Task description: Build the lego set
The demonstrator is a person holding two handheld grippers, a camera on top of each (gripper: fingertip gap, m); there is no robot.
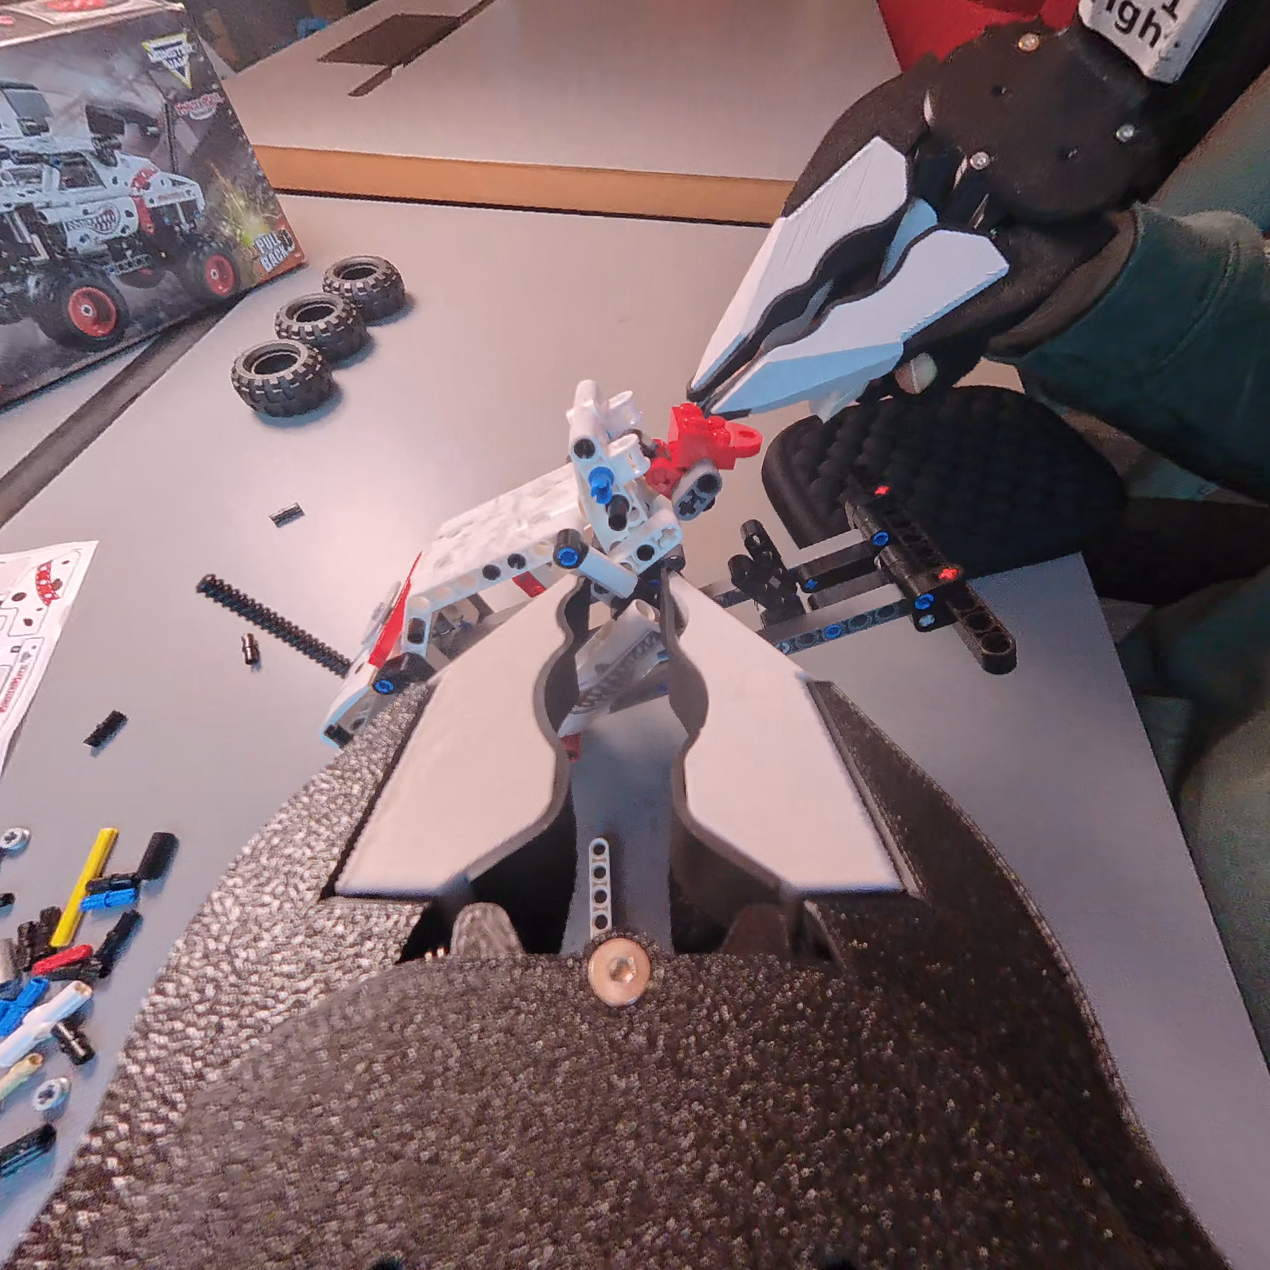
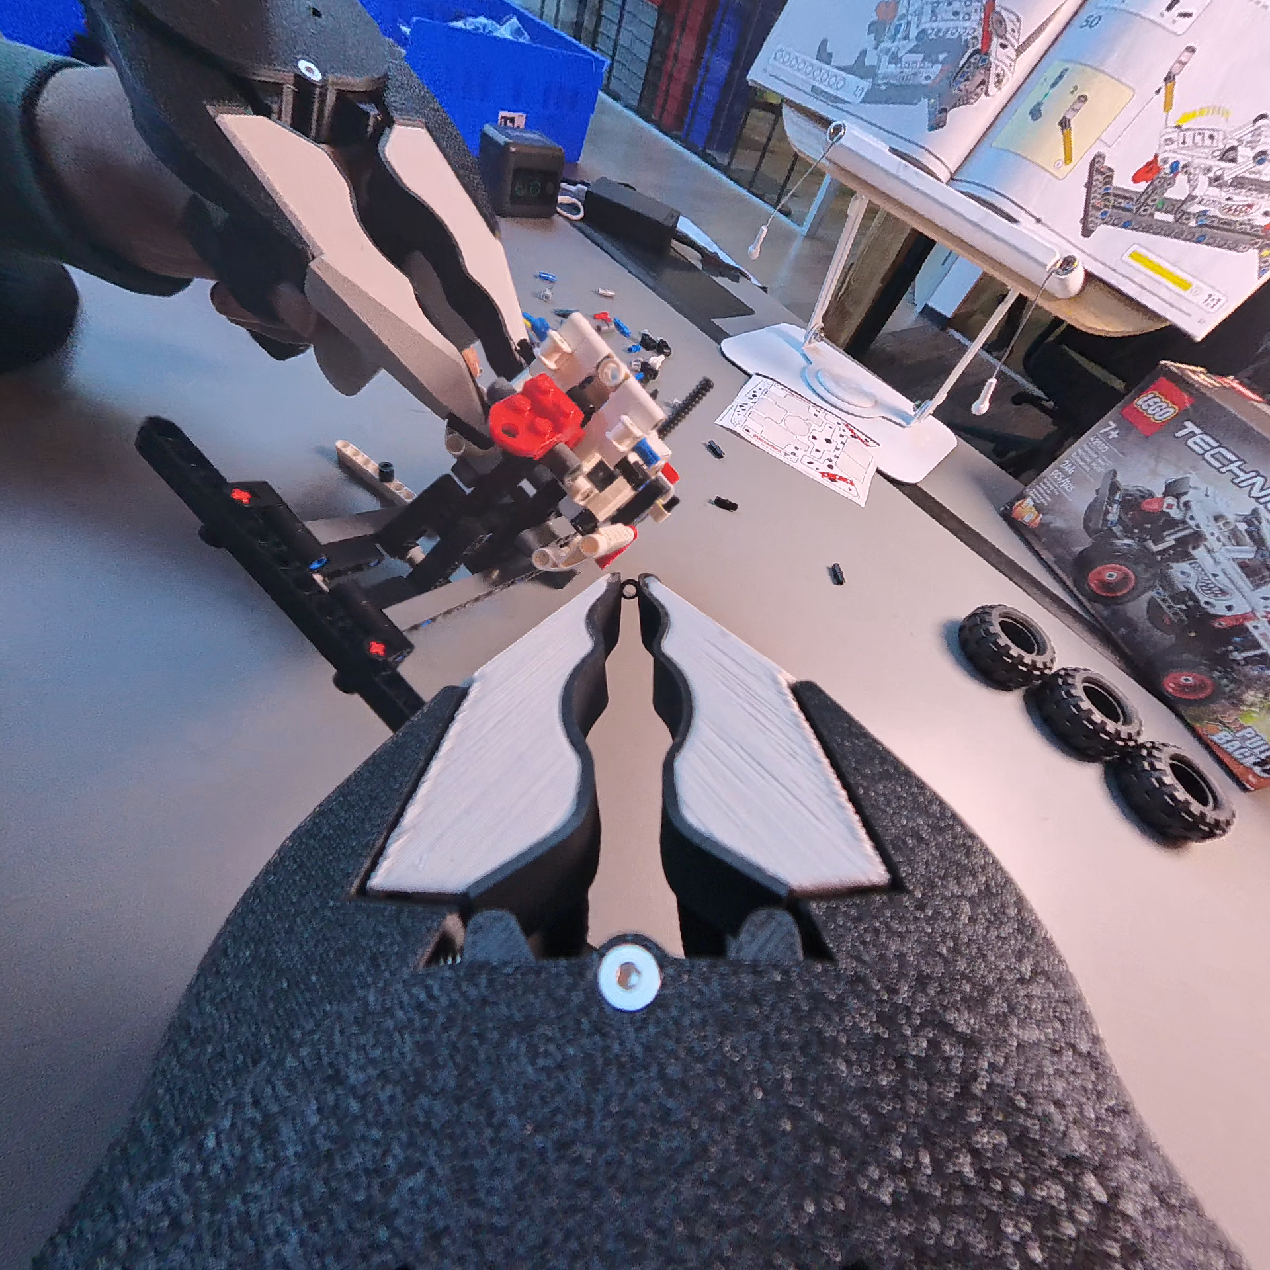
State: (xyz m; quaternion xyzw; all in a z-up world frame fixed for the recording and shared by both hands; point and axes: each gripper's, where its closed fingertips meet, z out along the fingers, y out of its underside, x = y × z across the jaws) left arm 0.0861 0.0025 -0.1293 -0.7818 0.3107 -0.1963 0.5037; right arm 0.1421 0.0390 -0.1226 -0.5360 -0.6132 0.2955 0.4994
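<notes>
My left gripper [image 1: 618,581] is shut on the part-built white, black and red lego model [image 1: 508,536] and holds it tilted over the grey table. The model's top carries a red piece [image 1: 694,440]. My right gripper [image 1: 704,402] comes in from the upper right, its tips close to that red piece. In the right wrist view my right gripper [image 2: 629,585] is shut on a tiny black ring-shaped piece [image 2: 629,589], just short of the model [image 2: 618,412]. The left gripper [image 2: 498,385] grips the model beside the red piece [image 2: 536,419]. A black chassis frame [image 1: 914,570] lies beside the model.
Three black tyres [image 1: 316,323] and the set's box [image 1: 103,192] stand at the far left. A sticker sheet [image 1: 27,618], a black toothed bar [image 1: 275,625] and loose small parts [image 1: 69,928] lie to the left. An open instruction booklet [image 2: 1031,103] rests on a white stand. The grippers' ends are close to 8 cm from one another.
</notes>
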